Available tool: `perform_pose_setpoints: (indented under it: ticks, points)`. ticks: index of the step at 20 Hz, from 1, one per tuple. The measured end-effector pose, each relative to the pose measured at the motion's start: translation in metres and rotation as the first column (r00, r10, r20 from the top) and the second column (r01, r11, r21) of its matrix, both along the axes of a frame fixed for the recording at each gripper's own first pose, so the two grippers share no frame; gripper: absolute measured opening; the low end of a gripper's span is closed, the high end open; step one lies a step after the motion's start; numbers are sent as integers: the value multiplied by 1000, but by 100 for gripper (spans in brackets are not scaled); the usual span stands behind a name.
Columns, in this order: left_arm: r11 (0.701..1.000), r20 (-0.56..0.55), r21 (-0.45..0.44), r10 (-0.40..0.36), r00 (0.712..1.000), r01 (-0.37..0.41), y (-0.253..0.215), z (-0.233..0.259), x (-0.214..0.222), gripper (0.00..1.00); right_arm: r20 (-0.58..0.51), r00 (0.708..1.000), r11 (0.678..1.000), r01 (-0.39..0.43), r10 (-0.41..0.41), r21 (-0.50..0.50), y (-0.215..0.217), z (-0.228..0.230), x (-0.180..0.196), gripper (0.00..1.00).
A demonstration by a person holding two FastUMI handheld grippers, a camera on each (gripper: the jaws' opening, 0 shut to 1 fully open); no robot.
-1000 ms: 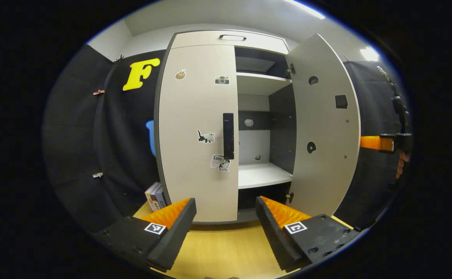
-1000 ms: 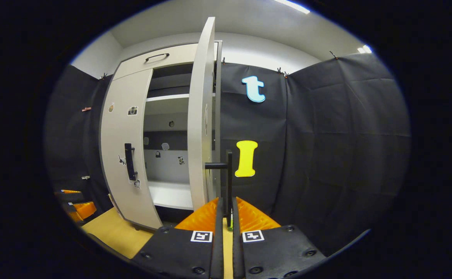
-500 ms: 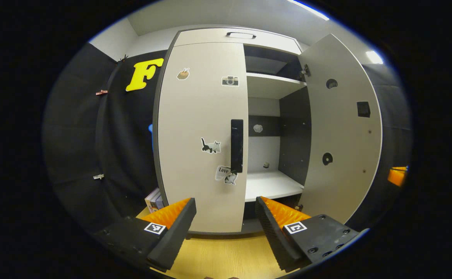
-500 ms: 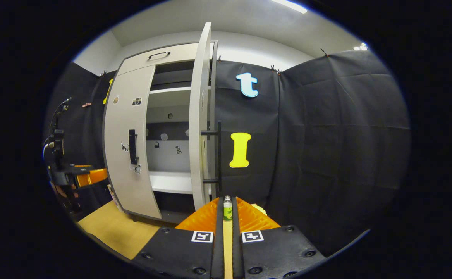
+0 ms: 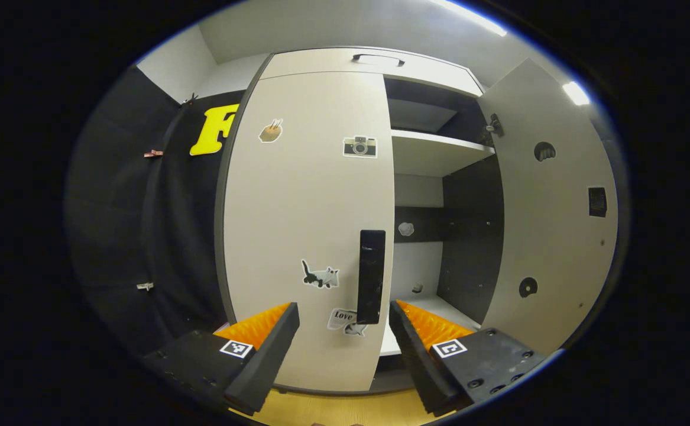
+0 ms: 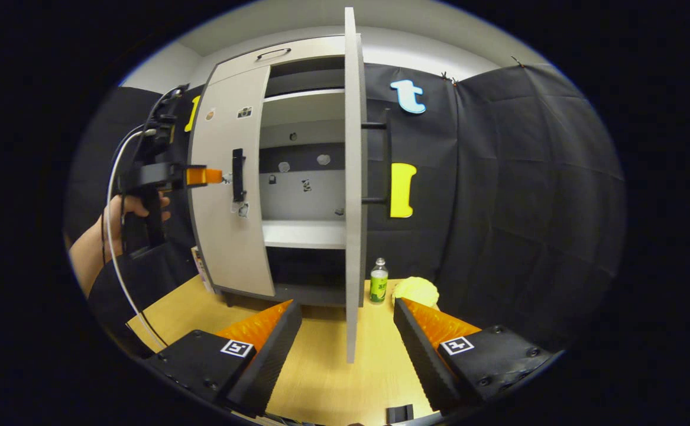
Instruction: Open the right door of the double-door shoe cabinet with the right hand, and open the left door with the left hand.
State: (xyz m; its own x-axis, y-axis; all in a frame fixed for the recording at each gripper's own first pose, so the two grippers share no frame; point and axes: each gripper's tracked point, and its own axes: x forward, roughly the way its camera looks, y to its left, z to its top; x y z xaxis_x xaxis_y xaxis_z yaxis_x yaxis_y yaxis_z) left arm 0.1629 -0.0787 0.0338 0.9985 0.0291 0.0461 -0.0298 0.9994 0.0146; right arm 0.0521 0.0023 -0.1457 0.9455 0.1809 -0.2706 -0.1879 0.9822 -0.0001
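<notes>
The shoe cabinet's left door (image 5: 303, 225) is closed, and stickers and a black vertical handle (image 5: 371, 276) are on it. My left gripper (image 5: 345, 319) is open close in front of that handle, whose lower end shows between the fingertips. The right door (image 5: 551, 225) stands swung wide open. In the right gripper view this door (image 6: 353, 177) is edge-on with its bar handle (image 6: 386, 160) on the far side. My right gripper (image 6: 347, 316) is open, its fingers either side of the door's edge without touching. A hand (image 6: 126, 207) holds the left gripper (image 6: 206, 176) by the left door's handle (image 6: 238, 174).
White shelves (image 6: 303, 234) show inside the open half of the cabinet. A small green bottle (image 6: 378, 281) and a yellow lump (image 6: 417, 291) sit on the wooden surface (image 6: 321, 367) behind the open door. Black cloth walls close in both sides.
My right gripper let go of the right door's handle, opened and drew back from the door. My left gripper moved forward to the left door's handle.
</notes>
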Motion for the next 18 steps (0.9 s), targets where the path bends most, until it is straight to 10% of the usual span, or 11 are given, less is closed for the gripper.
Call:
perform_pose_setpoints:
  ticks: [10,18]
  points:
    - [1000,-52,-7,13,999,-13,-26,-2,69,90,-36,996,996,-83,83,20,-1,-27,11,99]
    - [999,-86,-23,43,995,-45,-22,-7,92,48,-60,991,993,-117,118,25,-10,-44,29,99]
